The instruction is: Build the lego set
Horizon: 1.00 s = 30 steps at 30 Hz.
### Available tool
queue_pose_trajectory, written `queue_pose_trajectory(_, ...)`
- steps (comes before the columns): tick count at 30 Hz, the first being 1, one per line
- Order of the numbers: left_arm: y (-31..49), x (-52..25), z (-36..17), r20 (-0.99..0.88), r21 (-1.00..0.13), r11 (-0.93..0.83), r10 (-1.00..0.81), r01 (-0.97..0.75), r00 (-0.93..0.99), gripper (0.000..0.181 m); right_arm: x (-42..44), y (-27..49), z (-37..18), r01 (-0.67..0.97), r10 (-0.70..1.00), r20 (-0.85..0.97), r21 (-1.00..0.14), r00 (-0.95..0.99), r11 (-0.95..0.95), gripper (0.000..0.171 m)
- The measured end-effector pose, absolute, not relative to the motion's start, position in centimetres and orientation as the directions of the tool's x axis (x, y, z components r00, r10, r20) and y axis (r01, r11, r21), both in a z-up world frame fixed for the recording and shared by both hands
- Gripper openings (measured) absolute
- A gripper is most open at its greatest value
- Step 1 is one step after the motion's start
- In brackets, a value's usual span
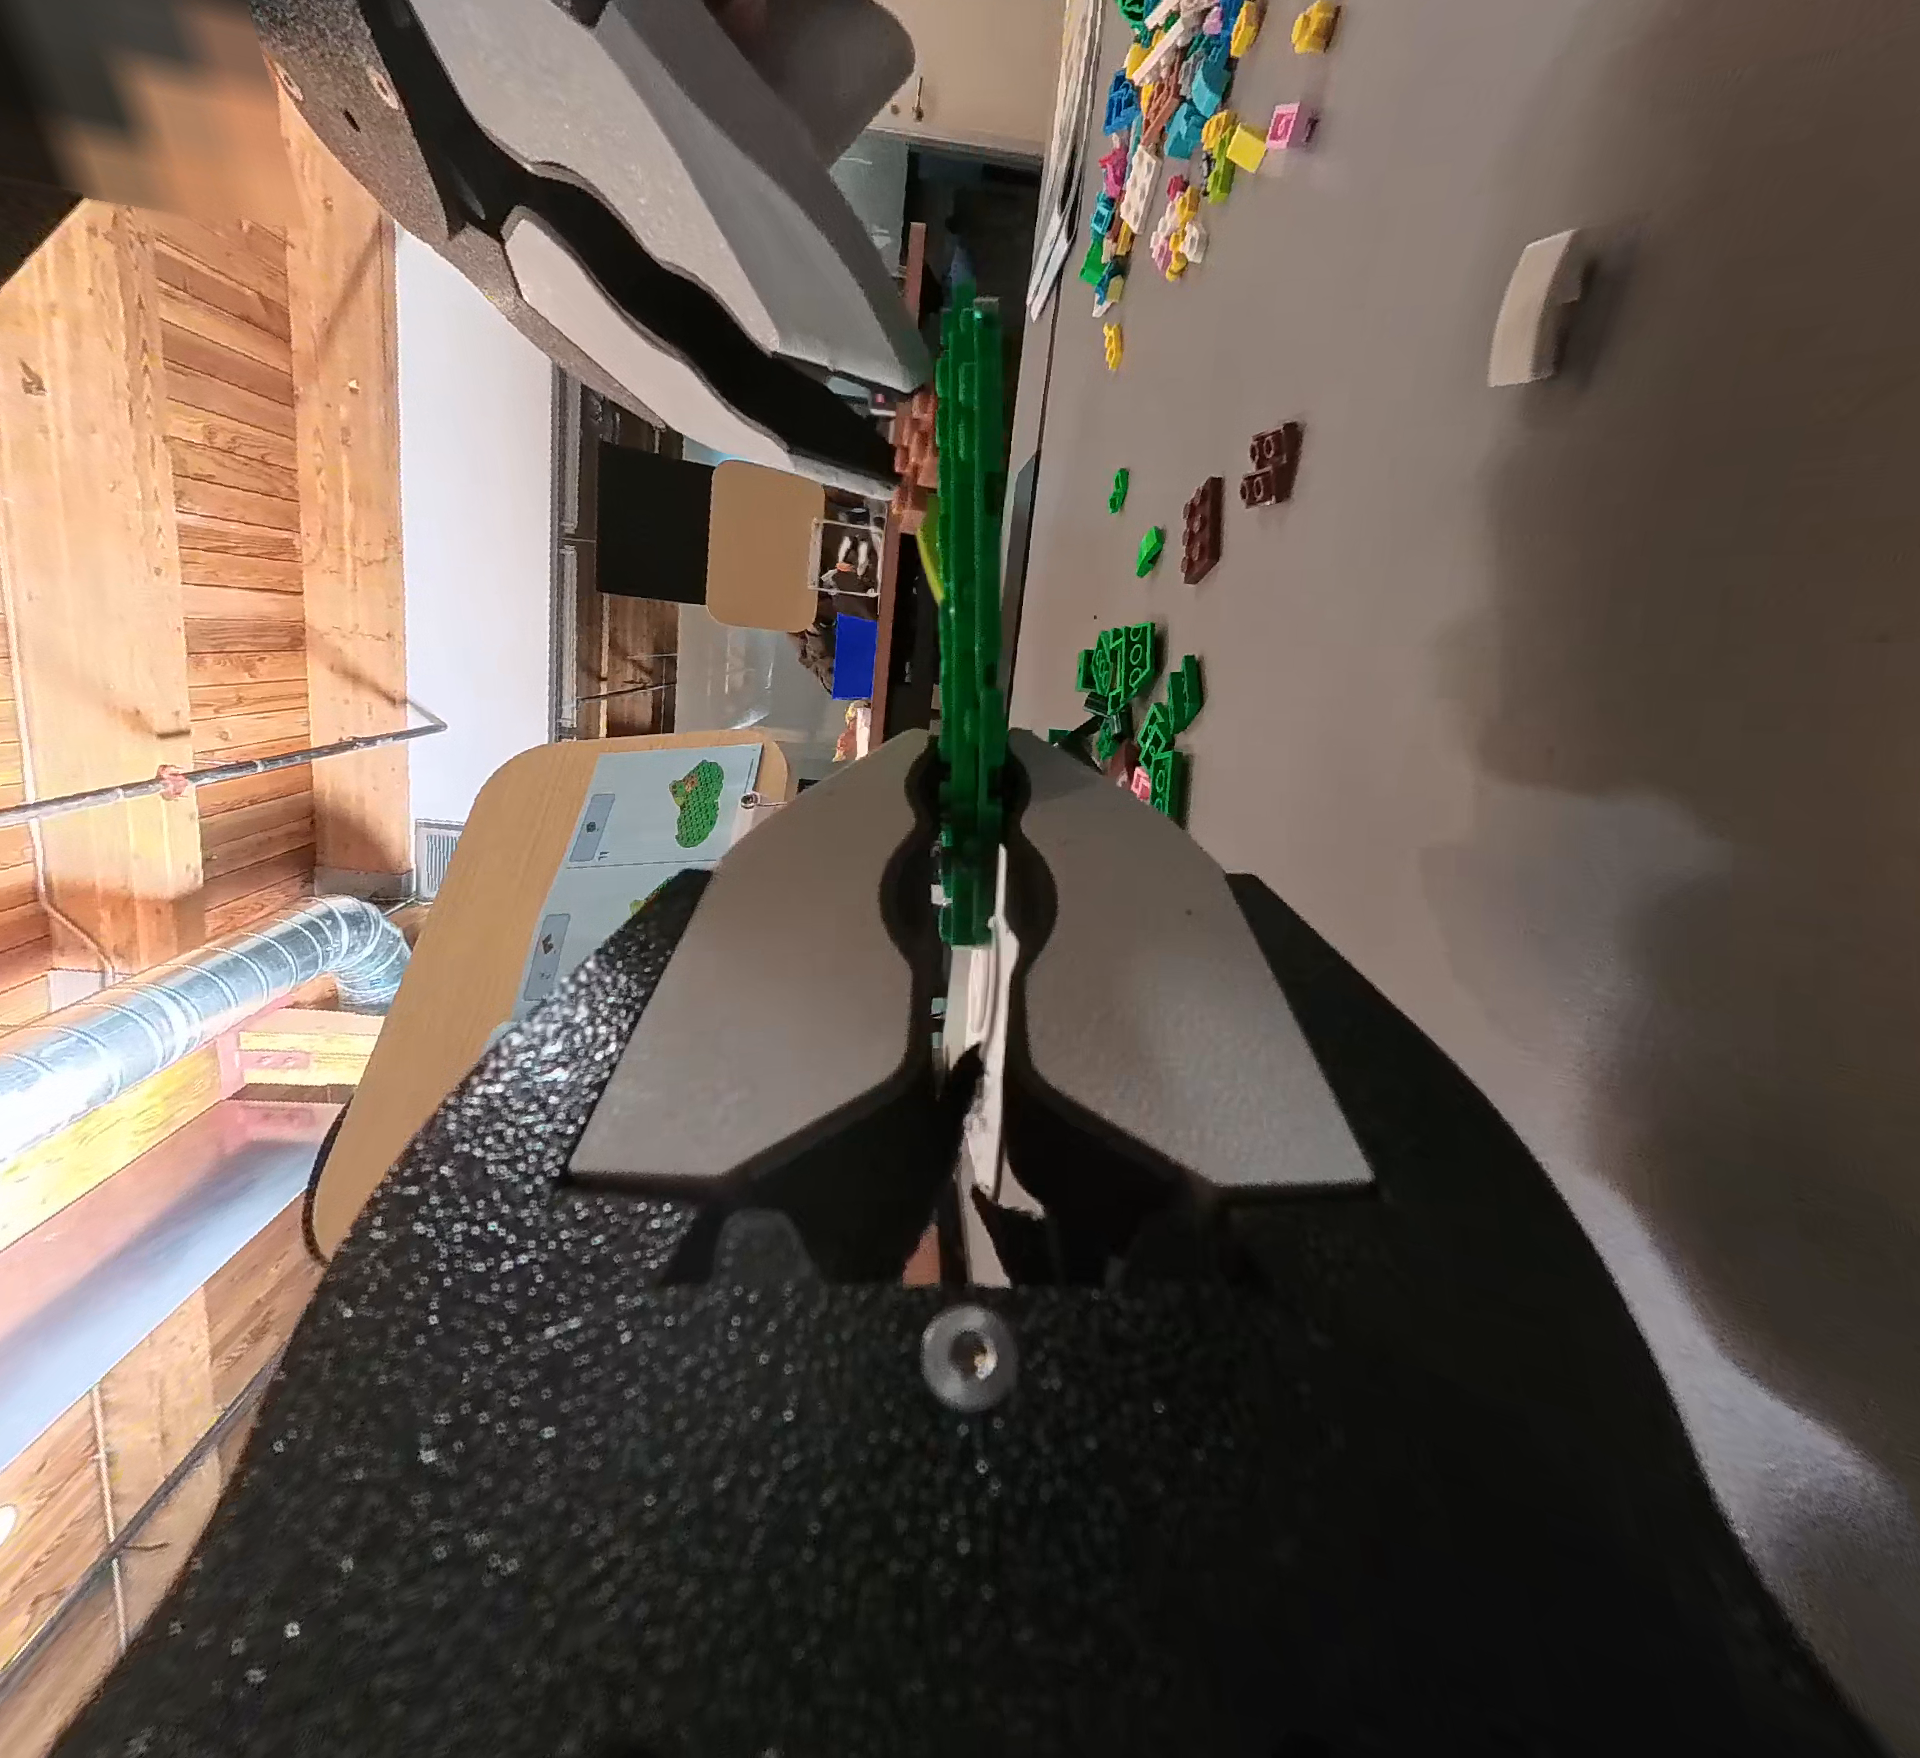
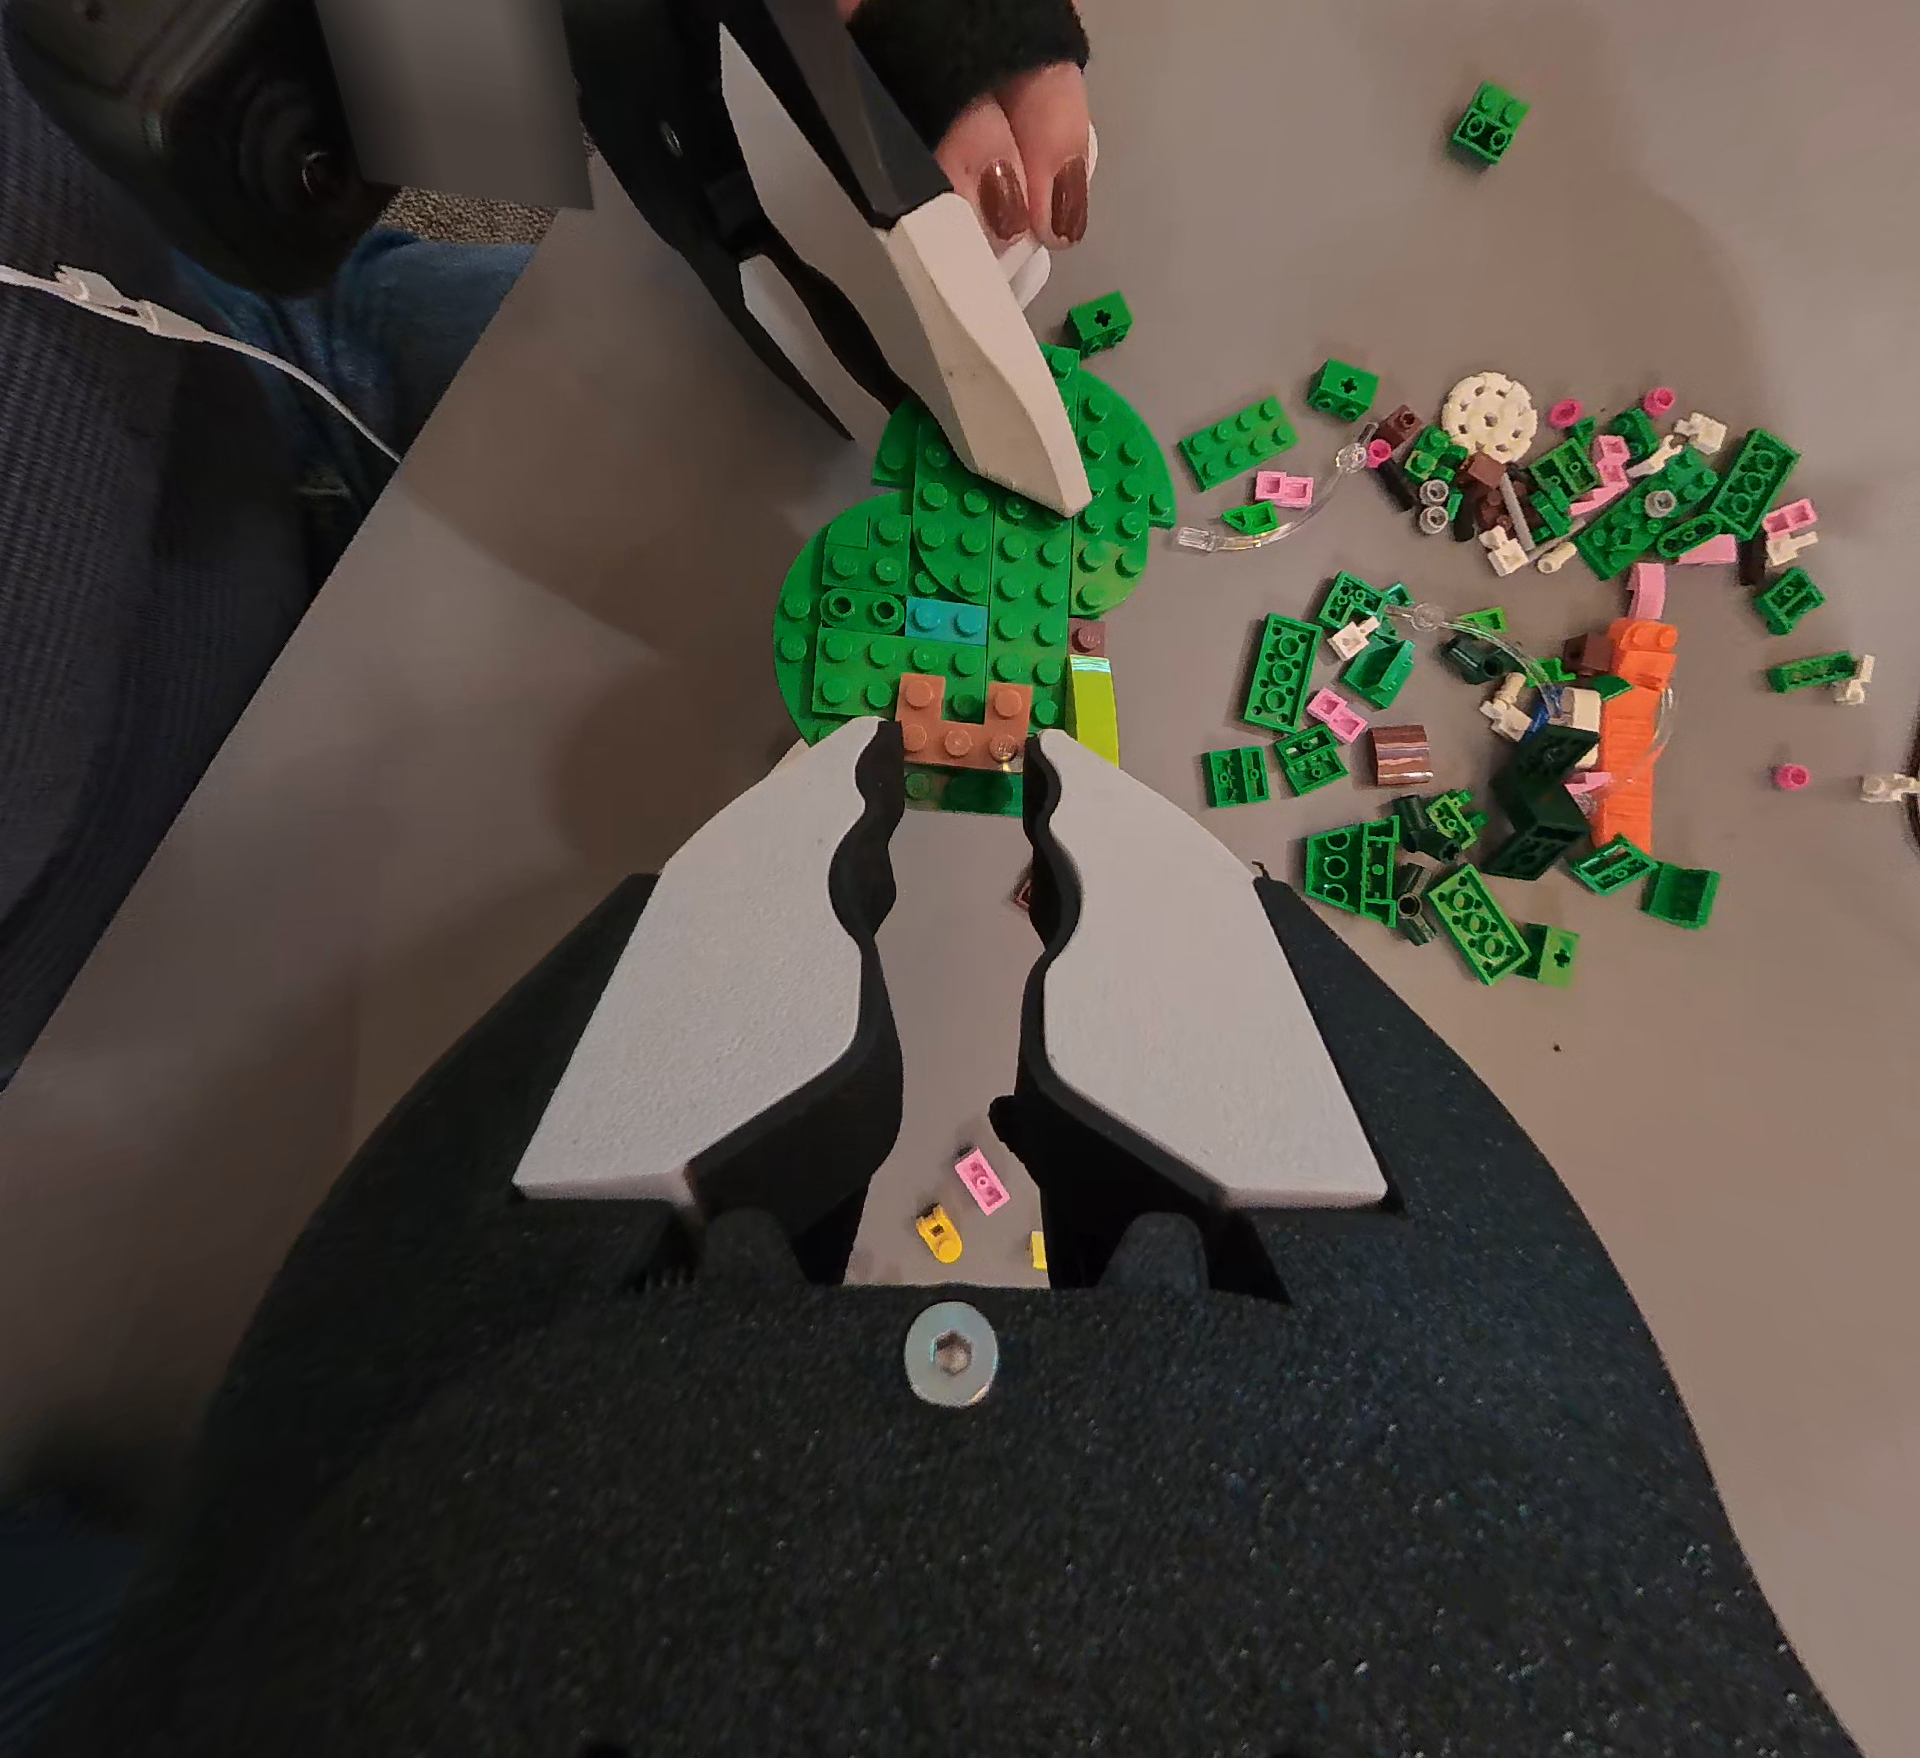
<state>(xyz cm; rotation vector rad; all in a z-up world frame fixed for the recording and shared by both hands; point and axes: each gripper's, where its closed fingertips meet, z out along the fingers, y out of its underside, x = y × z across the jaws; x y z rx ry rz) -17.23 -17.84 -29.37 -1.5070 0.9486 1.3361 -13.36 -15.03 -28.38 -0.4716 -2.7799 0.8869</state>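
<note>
Left gripper clamps the green lego base edge-on near the table's edge. Right gripper, fingers parted, holds nothing beside the brown plate. Base likely light, stiff; layers may separate, so grip rims.

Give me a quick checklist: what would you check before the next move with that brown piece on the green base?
1. Left gripper clamped on the green base: ok, its fingers are shut on the base's edge.
2. Right gripper open around the brown piece: ok, a fingertip stands on each side.
3. Brown piece seated flat on the studs: cannot tell from these angles.
4. Base lying flat on the table: cannot tell; the left wrist view shows it edge-on.
5. Loose green bricks clear of the work: ok, they lie off to the side.
</note>
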Motion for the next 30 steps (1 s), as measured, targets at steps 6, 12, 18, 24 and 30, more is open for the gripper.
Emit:
queue_pose_trajectory(6,-17.84,-17.23,-29.41,-0.992,-0.122,-0.318,0.010,-0.940,0.125,0.008,-13.37,-14.99,-28.47,0.246,0.354,0.073,-0.589,-0.932,0.770,0.021)
queue_pose_trajectory(12,-17.83,-17.21,-29.41,-0.993,-0.118,-0.318,0.011,-0.941,0.120,0.008,-13.36,-14.98,-28.50,0.248,0.355,0.072,-0.587,-0.932,0.770,0.021)
queue_pose_trajectory(18,-17.79,-17.10,-29.41,-0.994,-0.107,-0.316,0.011,-0.943,0.109,0.008,-13.24,-14.82,-28.55,0.260,0.361,0.064,-0.578,-0.930,0.773,0.021)
queue_pose_trajectory(24,-17.72,-16.71,-29.36,-0.998,-0.069,-0.308,0.013,-0.949,0.069,0.008,-12.82,-14.70,-28.71,0.291,0.370,0.029,-0.560,-0.928,0.775,0.021)
queue_pose_trajectory(30,-17.66,-16.71,-29.45,-0.998,-0.054,-0.313,0.008,-0.948,0.054,0.008,-12.84,-14.64,-28.88,0.298,0.379,0.048,-0.533,-0.924,0.792,0.021)
